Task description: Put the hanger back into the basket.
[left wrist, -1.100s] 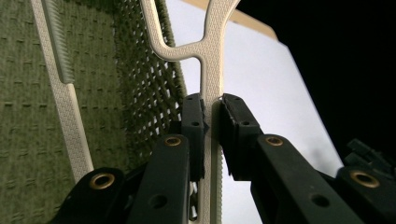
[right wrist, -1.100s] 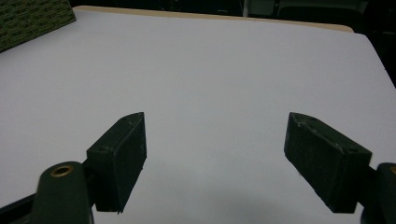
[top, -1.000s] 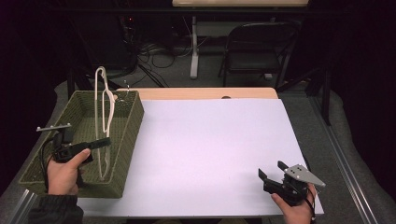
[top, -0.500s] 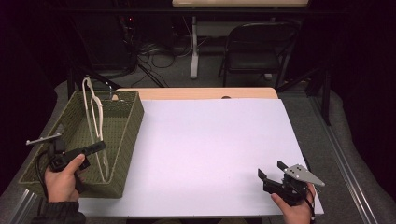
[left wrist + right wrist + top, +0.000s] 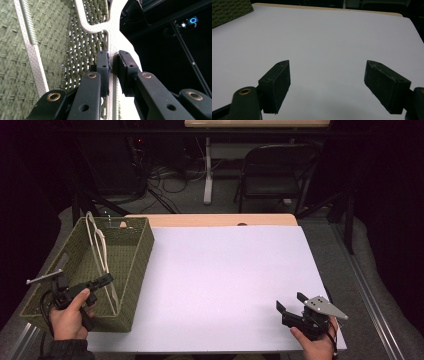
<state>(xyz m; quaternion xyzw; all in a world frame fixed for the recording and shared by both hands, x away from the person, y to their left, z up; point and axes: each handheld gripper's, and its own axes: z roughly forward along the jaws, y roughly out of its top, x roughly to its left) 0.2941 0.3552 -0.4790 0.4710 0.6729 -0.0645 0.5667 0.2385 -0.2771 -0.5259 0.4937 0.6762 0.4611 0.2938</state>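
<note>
I am lowering the white plastic hanger (image 5: 98, 251), clamped in my left fingers (image 5: 113, 65), deeper into the green woven basket (image 5: 135, 270), while my right fingers (image 5: 327, 86) are idling apart.

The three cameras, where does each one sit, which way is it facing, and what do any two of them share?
High view: above the person's side, looking forward and down on the white table; both forearms enter from the bottom.
Left gripper view: rides the left gripper, looking along its jaws, shut on a white hanger over the green basket.
Right gripper view: rides the right gripper, jaws open, facing across the table.
Shared: the basket appears in all three.
</note>
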